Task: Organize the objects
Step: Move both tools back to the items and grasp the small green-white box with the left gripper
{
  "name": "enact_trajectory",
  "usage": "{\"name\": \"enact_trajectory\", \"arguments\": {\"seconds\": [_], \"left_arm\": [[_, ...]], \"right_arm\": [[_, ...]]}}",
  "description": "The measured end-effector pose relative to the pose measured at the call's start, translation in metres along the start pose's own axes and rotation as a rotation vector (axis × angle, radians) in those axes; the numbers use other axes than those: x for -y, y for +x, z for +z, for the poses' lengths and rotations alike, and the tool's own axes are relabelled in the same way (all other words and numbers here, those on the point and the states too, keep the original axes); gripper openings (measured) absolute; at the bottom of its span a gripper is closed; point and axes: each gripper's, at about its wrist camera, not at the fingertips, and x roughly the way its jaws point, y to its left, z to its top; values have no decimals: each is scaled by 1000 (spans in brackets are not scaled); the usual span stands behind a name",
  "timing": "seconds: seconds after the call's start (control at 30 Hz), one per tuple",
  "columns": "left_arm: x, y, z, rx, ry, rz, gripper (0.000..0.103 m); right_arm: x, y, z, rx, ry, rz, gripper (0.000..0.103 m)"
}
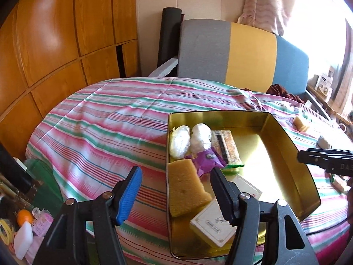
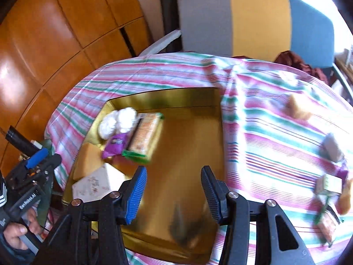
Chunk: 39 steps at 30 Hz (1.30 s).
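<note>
Judging by what lies loose, the work is part done: the shallow gold metal tin [image 2: 218,101] on the striped pink, green and white cloth of the table [image 1: 106,119] already holds 2 white plastic-wrapped bundles [image 1: 189,140], a purple foil snack packet [image 1: 208,158], an orange-patterned wrapped bar [image 1: 227,150], a yellow sponge block [image 1: 186,187] and a small cream card box [image 1: 211,225], all crowded to its left side.

Still out on the cloth to the right, well apart from the tin, are another yellow sponge piece [image 2: 297,108], a grey block [image 2: 333,148], a small pale box [image 2: 328,184] and an orange wrapped bar [image 2: 328,225], blurred in the right wrist view.

The right gripper [image 2: 174,195] hangs over the bare floor of the tin, fingers apart with nothing between them. The left gripper [image 1: 176,193] is likewise spread and empty, straddling the tin's left wall.

All the loose pieces look light. The sponge should squash, so a gentle pinch across its short sides would do. Foil wrappers may slide; gripping the bar across its middle seems safest. The card box could dent, so hold its flat faces.
</note>
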Motion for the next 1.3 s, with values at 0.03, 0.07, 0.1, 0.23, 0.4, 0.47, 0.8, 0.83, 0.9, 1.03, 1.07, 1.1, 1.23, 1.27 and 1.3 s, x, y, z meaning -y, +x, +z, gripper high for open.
{"name": "enact_trajectory", "arguments": {"seconds": [0.03, 0.07, 0.1, 0.23, 0.4, 0.47, 0.8, 0.83, 0.9, 1.03, 1.07, 1.1, 1.23, 1.27, 1.3], "left_arm": [[3, -1, 1, 1, 7, -4, 65], [7, -2, 2, 2, 16, -8, 65], [10, -2, 2, 4, 22, -12, 66], [26, -5, 6, 11, 60, -37, 67], [53, -3, 12, 13, 121, -73, 67], [66, -3, 14, 14, 152, -91, 67], [153, 1, 26, 18, 310, -221, 67], [166, 3, 26, 15, 331, -238, 67], [184, 7, 26, 8, 365, -260, 67], [228, 17, 25, -29, 444, -321, 67], [238, 19, 24, -36, 461, -331, 67], [246, 21, 24, -42, 475, -340, 67], [289, 32, 23, -81, 537, -396, 67], [300, 34, 21, -88, 558, -407, 67], [311, 37, 20, -94, 581, -417, 67]], "right_arm": [[7, -3, -1, 5, 8, -11, 52], [17, -8, -2, 11, 20, -28, 52], [27, -12, -4, 15, 33, -46, 52], [68, -31, -9, 34, 90, -124, 52], [131, -57, -23, 58, 185, -247, 52], [159, -67, -29, 72, 244, -305, 52], [286, -111, -87, 227, 790, -474, 52], [291, -115, -91, 247, 829, -454, 52], [298, -120, -96, 269, 871, -441, 52], [303, -118, -102, 262, 927, -383, 52], [305, -117, -105, 260, 939, -376, 52], [306, -116, -106, 257, 949, -370, 52], [312, -116, -113, 263, 988, -326, 52], [314, -116, -115, 267, 998, -315, 53], [315, -117, -116, 274, 1010, -305, 54]]}}
